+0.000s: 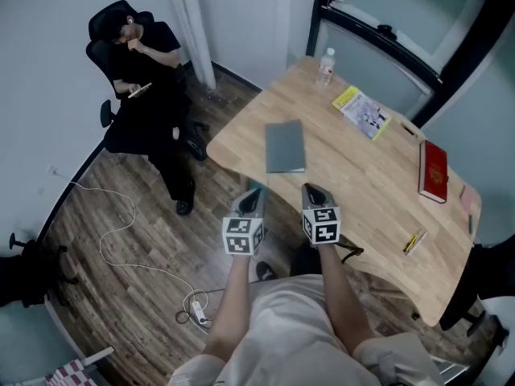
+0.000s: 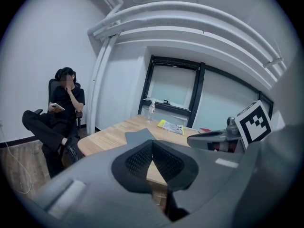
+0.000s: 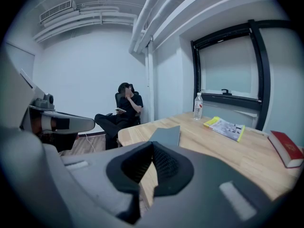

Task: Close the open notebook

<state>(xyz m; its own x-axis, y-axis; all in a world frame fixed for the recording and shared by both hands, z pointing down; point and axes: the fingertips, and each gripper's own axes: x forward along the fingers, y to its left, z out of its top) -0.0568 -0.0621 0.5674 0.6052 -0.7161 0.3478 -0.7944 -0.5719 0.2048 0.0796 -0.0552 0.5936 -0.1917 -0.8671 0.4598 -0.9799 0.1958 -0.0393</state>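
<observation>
On the table's near-left part lies the grey notebook, flat, cover up. It looks already closed, with no spread pages visible. Its long axis runs near-to-far, roughly in line with both claws. It sits just beyond them, apart from both. The left gripper and right gripper hang at the table's near edge, flanking the notebook's near short edge; neither is clearly nearer. Both claws are pinched together and hold nothing. My read: little is left to do, at most a press on the cover. No brand or title is readable on the notebook, the yellow booklet or the red book; only the square markers show.
</observation>
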